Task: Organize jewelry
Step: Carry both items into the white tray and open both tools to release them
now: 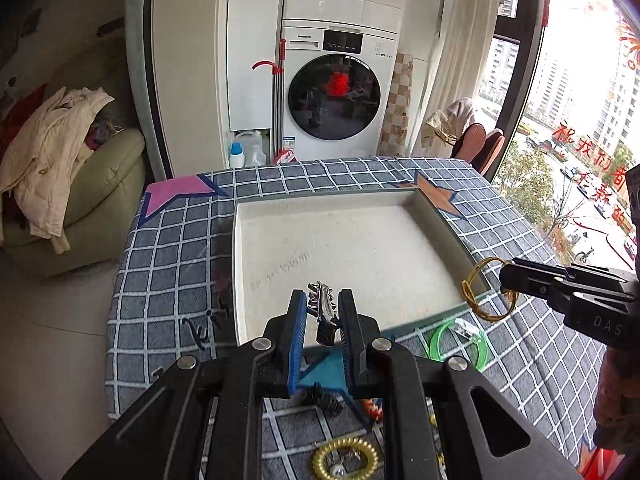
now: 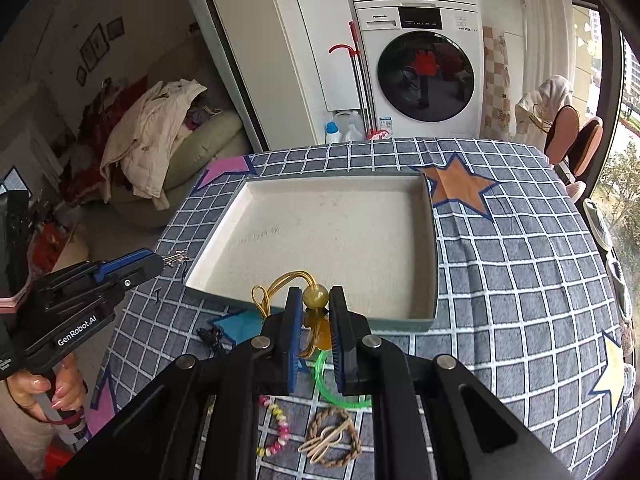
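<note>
Washing machine (image 1: 334, 92) behind checked tablecloth (image 1: 168, 264); coat (image 1: 44, 148) on sofa (image 1: 104, 176).

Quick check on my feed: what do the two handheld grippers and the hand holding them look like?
Both are black plastic with silver pivot bolts and two flat fingers lined with ribbed blue pads. The left gripper carries white "GenRobot.AI" lettering on its side; the right gripper shows pale "DAS" lettering. The left hand is bare, with pale polished nails, around a grey handle. No cables visible.

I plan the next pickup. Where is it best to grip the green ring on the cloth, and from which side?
Probably from above. The green ring lies flat on the checked cloth, so close the tongs across its thin band on the bare right-hand arc, away from the braided brown ring.
</note>
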